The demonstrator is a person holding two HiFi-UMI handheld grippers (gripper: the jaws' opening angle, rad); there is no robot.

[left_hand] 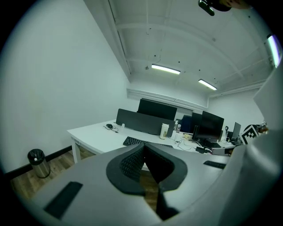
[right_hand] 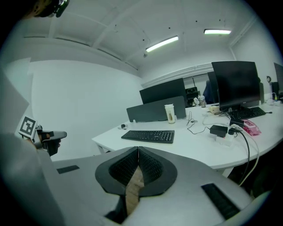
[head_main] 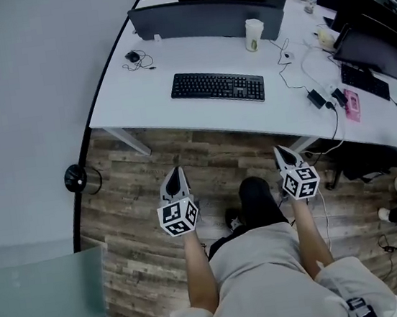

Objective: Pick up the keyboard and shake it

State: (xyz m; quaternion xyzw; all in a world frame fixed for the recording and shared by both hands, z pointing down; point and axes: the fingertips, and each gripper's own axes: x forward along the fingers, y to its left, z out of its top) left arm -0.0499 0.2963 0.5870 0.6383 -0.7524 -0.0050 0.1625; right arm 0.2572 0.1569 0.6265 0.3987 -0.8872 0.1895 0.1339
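Observation:
A black keyboard [head_main: 217,86] lies flat on the white desk [head_main: 178,113], near its front edge; it also shows in the left gripper view [left_hand: 132,141] and the right gripper view [right_hand: 149,136]. My left gripper [head_main: 175,171] hangs over the wooden floor, short of the desk, shut and empty. My right gripper [head_main: 281,152] is level with it to the right, also shut with nothing between its pads. Both point toward the desk, well apart from the keyboard.
A paper cup [head_main: 254,34] stands behind the keyboard before a dark divider panel [head_main: 205,17]. A mouse with cable [head_main: 133,57] lies far left. Cables and a power adapter [head_main: 315,97] lie right, by a pink item [head_main: 352,106]. A round bin [head_main: 76,178] sits on the floor, left.

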